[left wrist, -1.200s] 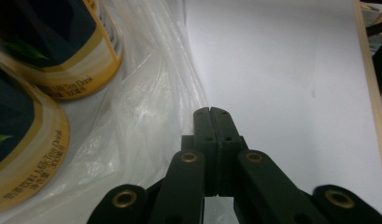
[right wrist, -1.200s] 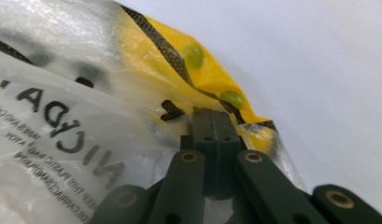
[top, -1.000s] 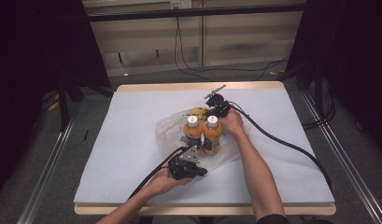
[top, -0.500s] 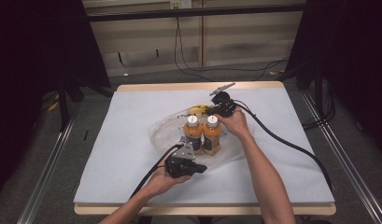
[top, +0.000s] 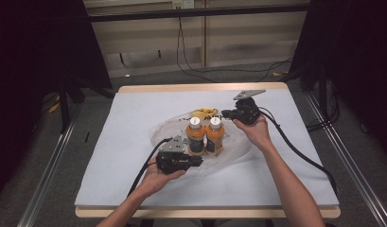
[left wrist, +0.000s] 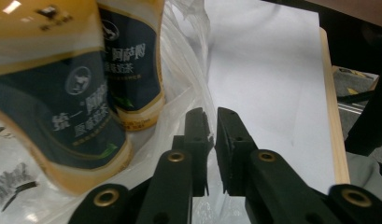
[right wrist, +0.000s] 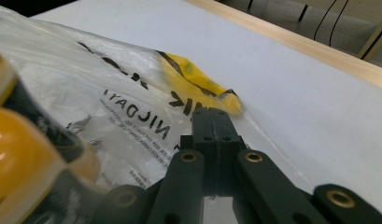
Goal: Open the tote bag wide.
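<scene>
Two orange drink bottles (top: 196, 135) (top: 215, 135) with white caps and dark labels stand upright side by side inside a clear plastic bag (top: 166, 130) at the table's middle. My left gripper (top: 200, 161) lies at the near side of the bottles, its jaws nearly together with the bag's film (left wrist: 184, 70) pinched between them. In the left gripper view (left wrist: 211, 114) both bottles (left wrist: 62, 93) (left wrist: 132, 70) loom close on the left. My right gripper (top: 224, 113) sits at the far right of the bottles, shut (right wrist: 209, 112) on the bag's printed edge (right wrist: 109, 84) by a yellow patch (right wrist: 193, 84).
A white sheet (top: 134, 109) covers the table, whose wooden rim (top: 181, 88) shows at the far side. Black cables (top: 295, 151) trail from both grippers across the sheet. Dark curtains and metal rails flank the table.
My right gripper has drawn away to the right of the bottles, stretching the bag's edge with it. The left gripper has shifted slightly left and stays by the bottles.
</scene>
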Tool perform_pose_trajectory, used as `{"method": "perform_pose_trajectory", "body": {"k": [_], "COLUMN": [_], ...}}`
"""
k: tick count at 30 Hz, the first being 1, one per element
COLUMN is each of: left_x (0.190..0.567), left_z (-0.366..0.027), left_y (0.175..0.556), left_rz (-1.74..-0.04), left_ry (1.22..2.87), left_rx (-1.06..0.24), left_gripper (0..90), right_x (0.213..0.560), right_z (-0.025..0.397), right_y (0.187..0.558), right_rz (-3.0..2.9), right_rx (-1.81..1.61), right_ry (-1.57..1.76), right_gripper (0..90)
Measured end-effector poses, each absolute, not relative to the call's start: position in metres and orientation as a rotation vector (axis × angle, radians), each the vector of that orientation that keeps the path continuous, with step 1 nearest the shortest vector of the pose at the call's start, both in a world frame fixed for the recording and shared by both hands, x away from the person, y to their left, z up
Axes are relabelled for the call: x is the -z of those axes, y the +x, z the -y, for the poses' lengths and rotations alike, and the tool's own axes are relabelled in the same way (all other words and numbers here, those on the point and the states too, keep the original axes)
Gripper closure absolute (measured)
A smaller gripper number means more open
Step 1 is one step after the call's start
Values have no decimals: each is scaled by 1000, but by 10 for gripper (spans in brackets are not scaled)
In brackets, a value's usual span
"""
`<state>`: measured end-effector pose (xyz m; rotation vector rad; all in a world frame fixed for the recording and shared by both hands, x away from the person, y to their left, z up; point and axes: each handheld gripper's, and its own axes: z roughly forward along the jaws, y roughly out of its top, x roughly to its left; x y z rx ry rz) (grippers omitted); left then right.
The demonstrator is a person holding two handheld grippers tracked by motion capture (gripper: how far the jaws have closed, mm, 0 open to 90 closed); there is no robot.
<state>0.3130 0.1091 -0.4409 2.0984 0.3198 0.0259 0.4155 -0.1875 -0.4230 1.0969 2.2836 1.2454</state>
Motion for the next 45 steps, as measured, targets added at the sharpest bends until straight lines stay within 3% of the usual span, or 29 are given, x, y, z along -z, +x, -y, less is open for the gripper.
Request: {"method": "perform_pose_trajectory", "body": {"k": [5,10,17,22,31,45], "left_x": [438,428,412,408,409,431], "left_z": [-117,-126,-136,-151,-188,-253], "left_y": [308,307,300,298,285,259], "left_rz": [-360,-380,-389,-432,-536,-752], "left_ry": [2094,2032,2008,1989,1955,1937], "left_rx": [-75,-80,-180,-236,-310,-355], "left_gripper": [663,483,262,165,94,43], "right_x": [418,410,399,396,408,423], "right_z": [196,210,222,230,242,277], "right_y": [391,368,334,307,270,212], "right_rz": [-2288,-2235,-2182,-2107,-2073,-1942], "right_rx": [-1241,-1282,-1300,-1318,-1331,-1243], "right_ry": [1048,1059,1066,1056,1105,1208], "right_gripper": [900,786,373,196,104,101]}}
